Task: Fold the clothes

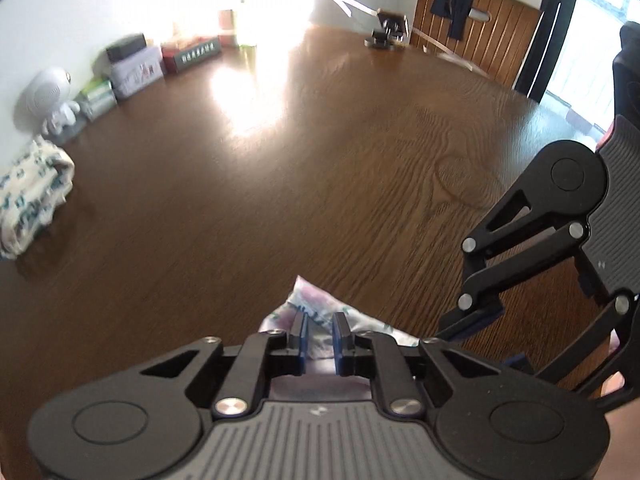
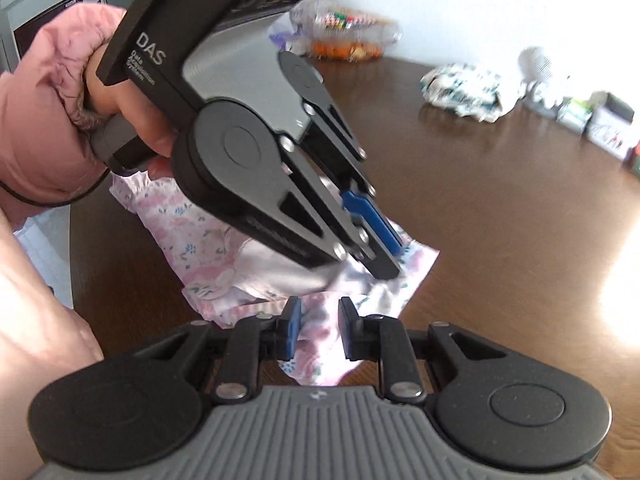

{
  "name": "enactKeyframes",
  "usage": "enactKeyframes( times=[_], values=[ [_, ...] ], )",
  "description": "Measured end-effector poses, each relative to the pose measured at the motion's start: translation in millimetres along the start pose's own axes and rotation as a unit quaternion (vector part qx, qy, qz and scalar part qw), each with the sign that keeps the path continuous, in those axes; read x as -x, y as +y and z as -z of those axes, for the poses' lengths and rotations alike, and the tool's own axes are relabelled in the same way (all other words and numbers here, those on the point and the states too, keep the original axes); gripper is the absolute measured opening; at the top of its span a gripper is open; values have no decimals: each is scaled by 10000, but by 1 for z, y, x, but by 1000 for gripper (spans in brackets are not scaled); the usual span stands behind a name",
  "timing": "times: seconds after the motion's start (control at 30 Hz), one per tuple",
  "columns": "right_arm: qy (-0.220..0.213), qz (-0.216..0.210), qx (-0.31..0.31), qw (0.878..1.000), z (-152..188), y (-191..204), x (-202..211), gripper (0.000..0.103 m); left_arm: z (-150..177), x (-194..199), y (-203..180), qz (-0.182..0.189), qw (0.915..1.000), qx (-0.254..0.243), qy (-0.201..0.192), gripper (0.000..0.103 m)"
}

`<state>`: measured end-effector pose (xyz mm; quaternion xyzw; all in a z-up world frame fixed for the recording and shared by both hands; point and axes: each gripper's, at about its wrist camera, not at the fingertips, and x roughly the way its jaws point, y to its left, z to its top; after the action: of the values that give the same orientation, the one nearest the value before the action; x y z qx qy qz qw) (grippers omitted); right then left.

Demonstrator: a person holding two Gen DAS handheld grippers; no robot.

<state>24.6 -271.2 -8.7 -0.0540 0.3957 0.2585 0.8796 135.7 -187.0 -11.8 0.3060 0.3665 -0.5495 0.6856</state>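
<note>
Pink puffy sleeve (image 2: 36, 120), black grippers, blue fingers (image 2: 376, 224)

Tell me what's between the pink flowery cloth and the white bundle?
Only bare brown table, from the pink flowery cloth to the white bundle; the right wrist view shows it.

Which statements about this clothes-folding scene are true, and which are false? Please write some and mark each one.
1. The pink floral garment lies on a brown wooden table. True.
2. The hand holding the left gripper comes out of a blue sleeve. False: the sleeve is pink.
3. A white printed garment lies farther across the table, apart from the pink one. True.
4. The right gripper is wide open over bare table. False: its jaws stand narrow, with the pink floral fabric between them.
</note>
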Motion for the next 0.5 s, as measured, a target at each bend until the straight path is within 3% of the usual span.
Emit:
enactKeyframes(
  times=[0.1,0.27,0.5],
  values=[
    [27,46,8,10000,2,-2,4,20,-8,6,-1,2,9998,-77,-177,13],
    [248,20,28,9997,6,0,-11,21,-10,-18,2,53,9999,-25,146,11],
    [289,36,-12,9996,10,3,-15,22,-4,-17,5,75,9999,116,33,12]
  ],
)
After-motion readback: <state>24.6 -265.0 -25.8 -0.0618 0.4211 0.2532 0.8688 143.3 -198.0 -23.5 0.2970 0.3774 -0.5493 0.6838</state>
